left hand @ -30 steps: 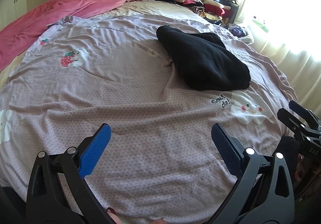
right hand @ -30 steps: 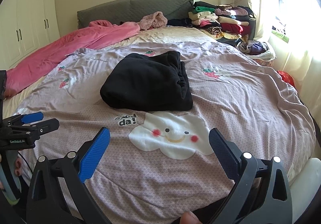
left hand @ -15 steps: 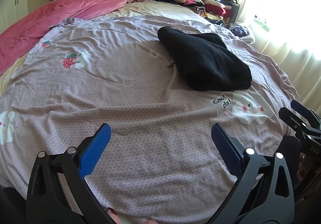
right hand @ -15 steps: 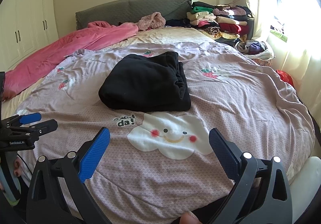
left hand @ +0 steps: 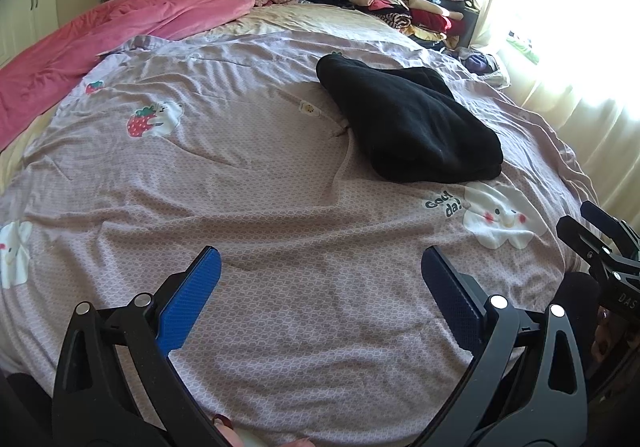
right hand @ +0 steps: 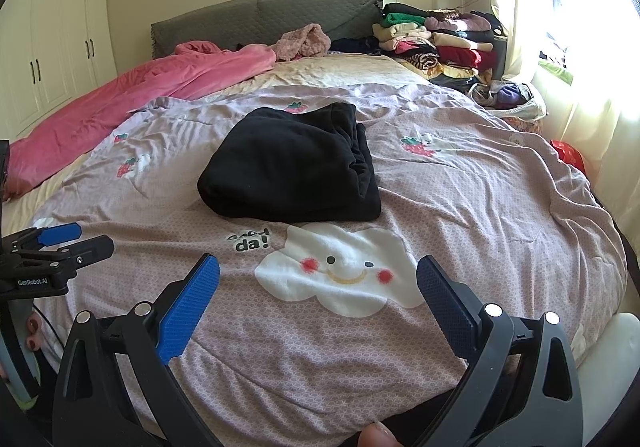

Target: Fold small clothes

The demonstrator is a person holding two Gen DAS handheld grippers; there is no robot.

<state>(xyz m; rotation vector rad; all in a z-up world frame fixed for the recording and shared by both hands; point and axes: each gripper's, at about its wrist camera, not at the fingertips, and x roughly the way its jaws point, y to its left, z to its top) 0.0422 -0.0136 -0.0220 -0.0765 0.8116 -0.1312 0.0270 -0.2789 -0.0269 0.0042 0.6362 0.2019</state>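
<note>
A folded black garment (left hand: 408, 123) (right hand: 292, 163) lies on the lilac printed bedspread (left hand: 248, 183) (right hand: 472, 191), past the white cloud print (right hand: 344, 271). My left gripper (left hand: 320, 283) hangs open over the near part of the bed, well short of the garment and to its left, with nothing between its blue pads. My right gripper (right hand: 318, 287) is open too, just in front of the cloud print, holding nothing. Each gripper shows at the edge of the other's view: the right one (left hand: 604, 239), the left one (right hand: 64, 243).
A pink blanket (left hand: 92, 59) (right hand: 132, 103) lies along the far left of the bed by the grey headboard (right hand: 272, 15). A stack of folded clothes (left hand: 404, 3) (right hand: 436, 43) stands at the far right corner near the curtained window. White wardrobes (right hand: 52, 43) line the left wall.
Both views have shifted slightly; the black garment sits a little lower and nearer in frame. Both grippers stay open and nothing has been grasped.
</note>
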